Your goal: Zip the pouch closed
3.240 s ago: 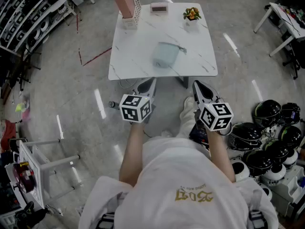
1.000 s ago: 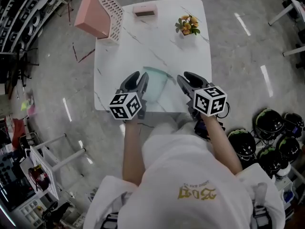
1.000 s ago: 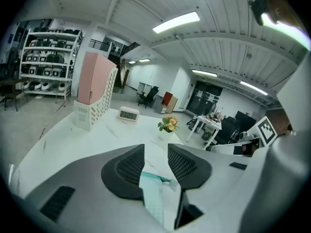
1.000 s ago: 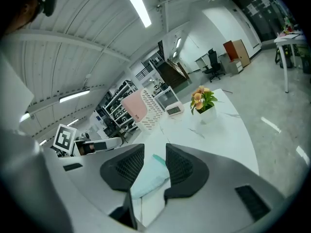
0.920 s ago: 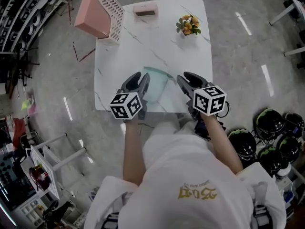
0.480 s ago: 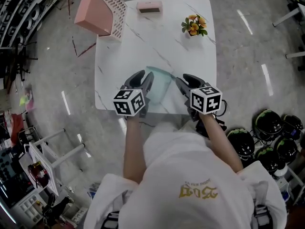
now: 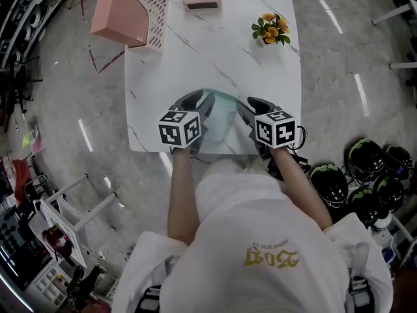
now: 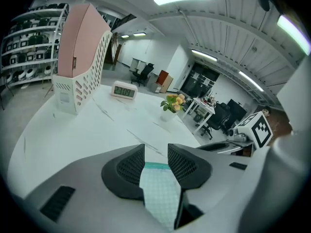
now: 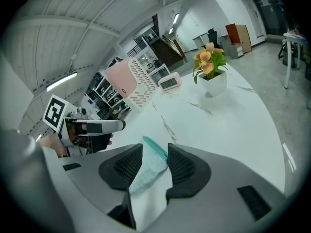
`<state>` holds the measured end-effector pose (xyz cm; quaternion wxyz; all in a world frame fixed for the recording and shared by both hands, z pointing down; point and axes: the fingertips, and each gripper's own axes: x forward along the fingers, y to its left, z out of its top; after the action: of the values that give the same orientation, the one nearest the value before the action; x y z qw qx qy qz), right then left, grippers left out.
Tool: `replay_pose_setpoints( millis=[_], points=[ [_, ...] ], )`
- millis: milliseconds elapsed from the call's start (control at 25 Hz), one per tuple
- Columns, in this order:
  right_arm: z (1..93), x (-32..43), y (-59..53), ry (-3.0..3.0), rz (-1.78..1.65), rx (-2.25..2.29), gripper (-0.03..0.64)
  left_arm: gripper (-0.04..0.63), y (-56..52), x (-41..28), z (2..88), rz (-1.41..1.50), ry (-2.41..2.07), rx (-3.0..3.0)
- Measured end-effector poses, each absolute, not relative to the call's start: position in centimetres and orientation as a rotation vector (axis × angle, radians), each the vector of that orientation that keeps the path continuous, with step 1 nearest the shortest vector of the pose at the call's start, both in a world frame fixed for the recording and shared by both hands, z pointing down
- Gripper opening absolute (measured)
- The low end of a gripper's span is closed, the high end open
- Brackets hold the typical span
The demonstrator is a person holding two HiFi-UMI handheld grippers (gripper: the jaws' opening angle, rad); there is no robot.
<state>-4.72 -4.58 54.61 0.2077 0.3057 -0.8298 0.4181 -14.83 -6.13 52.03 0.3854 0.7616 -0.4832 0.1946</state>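
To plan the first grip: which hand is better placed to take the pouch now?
Left, probably. The pouch cloth fills the gap of the open left tool. The right tool, whose jaws have just been opening, frames only the pouch's zipper edge, with bare table beside it.

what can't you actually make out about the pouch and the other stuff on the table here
1. On the pouch, the zipper pull: too small in the head view, where the left gripper and the right gripper, whose jaws have just been opening, cover the pouch's sides.
2. Most of the pouch: each gripper view shows only a strip of it between the open jaws.
3. The clock digits: too small in the head view and the right gripper view.
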Motion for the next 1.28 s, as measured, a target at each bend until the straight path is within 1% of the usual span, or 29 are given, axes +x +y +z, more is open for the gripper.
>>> replay_pose_setpoints(
  millis=[160, 360, 680, 960, 1040, 1120, 1280],
  points=[
    [56.6, -5.1, -4.6, -2.238, 1.176, 0.837, 0.16, 0.159, -6.8, -14.8, 53.3, 0.518, -1.184, 1.931],
    [58.9, -5.3, -4.8, -2.165, 1.165, 0.857, 0.187, 0.15, -6.9, -14.2, 55.1, 0.566, -1.108, 1.929],
    [60.8, -6.1, -4.1, -2.062, 1.128, 0.826, 0.184, 0.136, -6.5, -13.9, 56.5, 0.599, -1.062, 1.916],
    [62.6, -6.3, -3.7, -1.98, 1.058, 0.82, 0.156, 0.126, -6.7, -14.2, 57.0, 0.602, -1.053, 1.916],
    [62.7, -6.1, -3.8, -1.965, 1.021, 0.826, 0.136, 0.121, -6.8, -14.1, 57.0, 0.601, -1.049, 1.918],
    [62.8, -6.0, -4.0, -1.959, 0.978, 0.821, 0.097, 0.121, -6.9, -14.1, 57.0, 0.604, -1.045, 1.919],
    [62.8, -6.2, -4.0, -1.975, 0.946, 0.78, 0.058, 0.121, -6.9, -13.7, 57.1, 0.609, -1.032, 1.916]
  ],
)
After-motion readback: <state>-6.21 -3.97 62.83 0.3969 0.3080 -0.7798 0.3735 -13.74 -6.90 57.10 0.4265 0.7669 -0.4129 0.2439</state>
